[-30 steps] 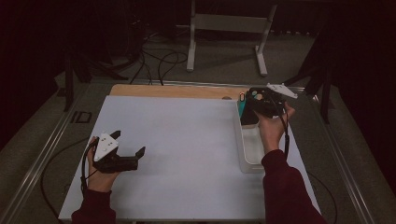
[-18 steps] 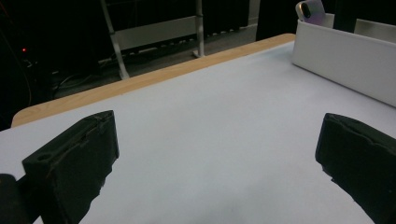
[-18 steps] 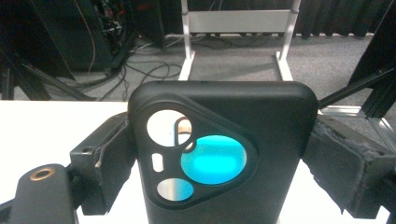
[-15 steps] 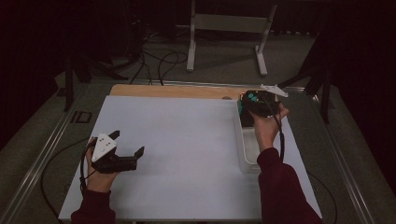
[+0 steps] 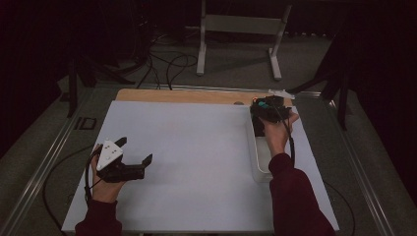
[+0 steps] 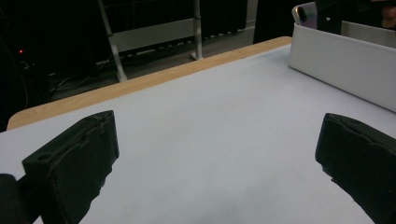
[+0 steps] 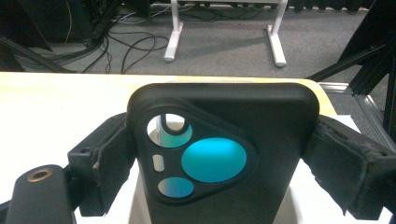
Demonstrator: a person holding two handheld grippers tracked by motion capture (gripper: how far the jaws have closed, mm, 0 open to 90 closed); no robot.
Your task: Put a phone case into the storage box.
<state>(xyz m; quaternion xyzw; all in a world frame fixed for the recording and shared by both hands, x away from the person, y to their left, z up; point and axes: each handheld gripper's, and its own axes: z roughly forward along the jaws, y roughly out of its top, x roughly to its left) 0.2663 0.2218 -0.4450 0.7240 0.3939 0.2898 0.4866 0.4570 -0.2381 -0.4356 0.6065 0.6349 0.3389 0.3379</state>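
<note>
A black phone case (image 7: 243, 154) with a three-cornered camera cutout, teal showing through its holes, stands upright between my right gripper's jaws. My right gripper (image 5: 265, 109) is shut on the phone case (image 5: 263, 104) above the far end of the white bin (image 5: 257, 157) at the table's right. My left gripper (image 5: 134, 156) rests low at the near left of the white table sheet (image 5: 192, 147), jaws wide open with nothing between them. In the left gripper view the two black fingers (image 6: 74, 163) frame bare sheet, with the white bin (image 6: 341, 65) at the far right.
A wooden strip (image 5: 187, 96) runs along the table's far edge. Beyond it a white metal stand (image 5: 241, 24) and loose cables (image 5: 167, 64) lie on the grey floor. Metal rails (image 5: 44, 162) flank the table on both sides.
My right gripper has lifted the phone case slightly and moved it toward the far end of the bin. The left gripper has stayed put.
</note>
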